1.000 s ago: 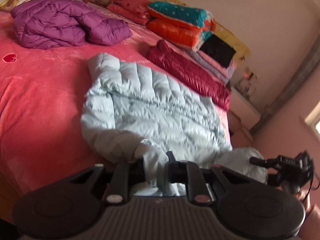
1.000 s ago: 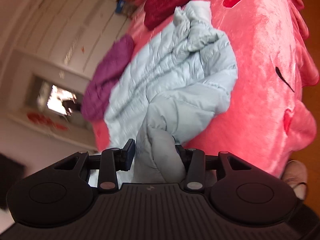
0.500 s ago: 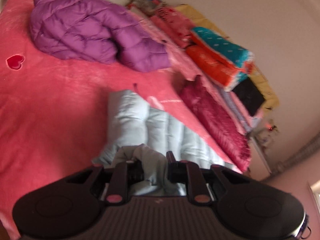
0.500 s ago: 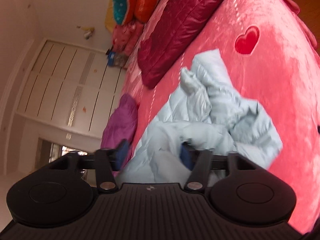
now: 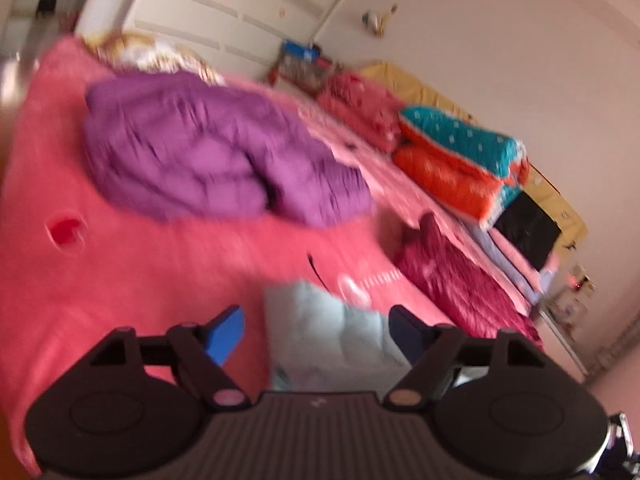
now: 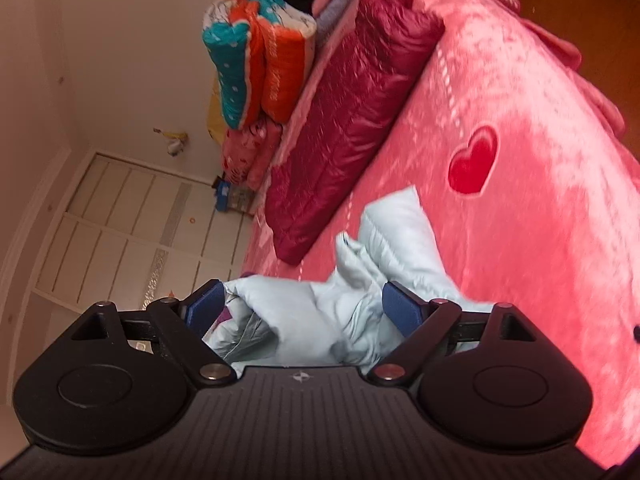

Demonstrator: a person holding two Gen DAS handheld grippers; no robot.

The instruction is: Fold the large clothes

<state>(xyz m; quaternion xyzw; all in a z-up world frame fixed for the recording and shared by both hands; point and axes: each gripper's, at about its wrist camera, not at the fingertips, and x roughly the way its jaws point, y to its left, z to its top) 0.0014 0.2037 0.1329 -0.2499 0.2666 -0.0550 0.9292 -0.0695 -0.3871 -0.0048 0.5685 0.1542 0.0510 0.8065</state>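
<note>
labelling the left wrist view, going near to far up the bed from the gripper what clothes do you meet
left gripper → light blue jacket between its open fingers → purple jacket → patterned bedding at the far end

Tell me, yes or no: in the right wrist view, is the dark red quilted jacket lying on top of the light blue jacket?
No. The dark red quilted jacket lies apart on the pink bedspread, farther back than the light blue jacket, without covering it.

Bare bed (image 5: 132, 280) lay open left of pale blue jacket (image 5: 332, 336); purple jacket (image 5: 208, 152) blocked ahead, maroon jacket (image 5: 464, 280) and quilt stack (image 5: 460, 160) blocked right.
</note>
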